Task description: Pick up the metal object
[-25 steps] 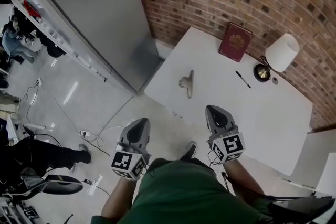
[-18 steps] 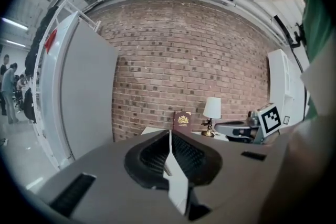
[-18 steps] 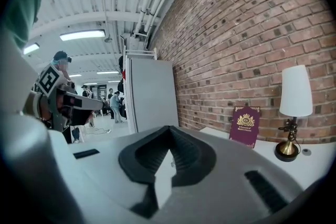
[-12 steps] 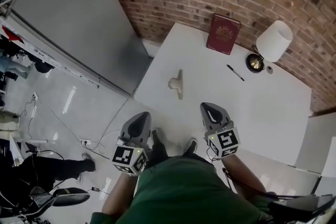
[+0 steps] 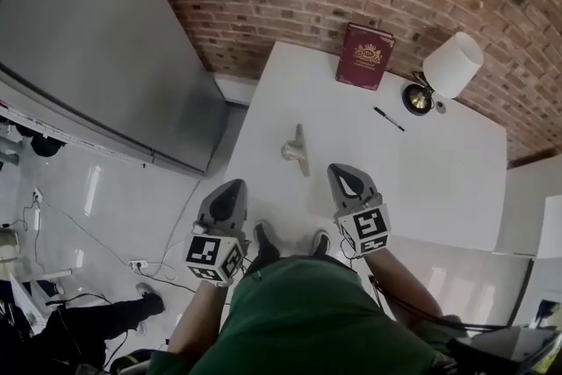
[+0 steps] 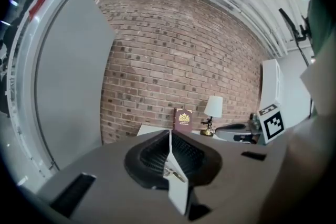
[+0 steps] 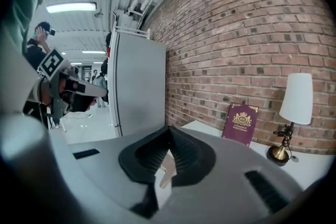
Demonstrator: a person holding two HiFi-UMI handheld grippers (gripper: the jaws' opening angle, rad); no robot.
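Observation:
A small pale metal object (image 5: 296, 149) lies on the white table (image 5: 439, 162), near its left front part. Both grippers hover short of the table's near edge, at the person's waist. My left gripper (image 5: 230, 193) is left of the object and off the table, jaws pressed together, empty. My right gripper (image 5: 342, 177) is just right of the object and nearer me, jaws shut with nothing between them. Past the shut jaws, the metal object (image 6: 171, 171) peeks in the left gripper view, and the same object (image 7: 167, 169) in the right gripper view.
A maroon book (image 5: 364, 57) leans at the brick wall, with a white-shaded lamp (image 5: 450, 68) on a brass base to its right and a black pen (image 5: 387, 118) in front. A tall grey cabinet (image 5: 97, 57) stands left of the table. Cables lie on the floor.
The head view has shifted forward, so table and object sit closer under the grippers. Both grippers keep their shut pose and place relative to the body.

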